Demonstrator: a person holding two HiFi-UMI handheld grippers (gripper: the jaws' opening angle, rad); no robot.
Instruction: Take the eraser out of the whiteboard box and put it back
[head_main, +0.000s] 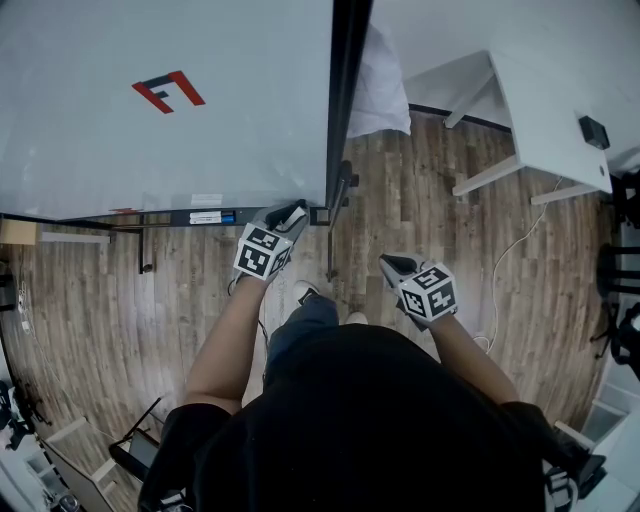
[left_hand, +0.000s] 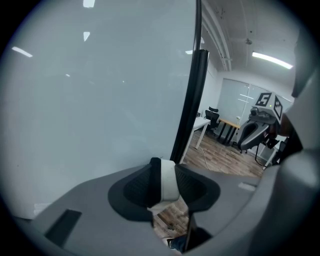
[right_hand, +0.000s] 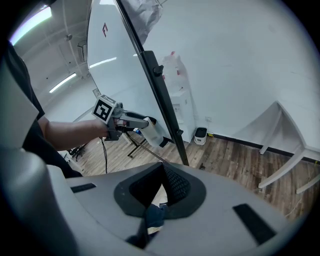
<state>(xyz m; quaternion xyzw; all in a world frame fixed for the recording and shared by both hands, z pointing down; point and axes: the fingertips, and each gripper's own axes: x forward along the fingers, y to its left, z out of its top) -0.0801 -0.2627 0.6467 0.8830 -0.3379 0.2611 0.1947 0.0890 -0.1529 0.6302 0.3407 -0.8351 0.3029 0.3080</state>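
Observation:
My left gripper (head_main: 292, 214) is shut on the eraser (left_hand: 168, 181), a white block with a dark backing that stands upright between the pads. It hangs just in front of the whiteboard (head_main: 150, 130), by the right end of the narrow box (head_main: 205, 216) along the board's lower edge. The right gripper view shows that left gripper (right_hand: 150, 125) from the side, the eraser (right_hand: 154, 132) sticking out below its jaws. My right gripper (head_main: 393, 266) hovers over the wooden floor to the right of the board's stand, tips together and nothing between them.
A black stand post (head_main: 345, 100) runs down the whiteboard's right edge. A white cloth bundle (head_main: 380, 90) lies behind it. A white table (head_main: 545, 110) stands at the right with a cable trailing over the floor. Black chairs (head_main: 618, 270) line the right edge.

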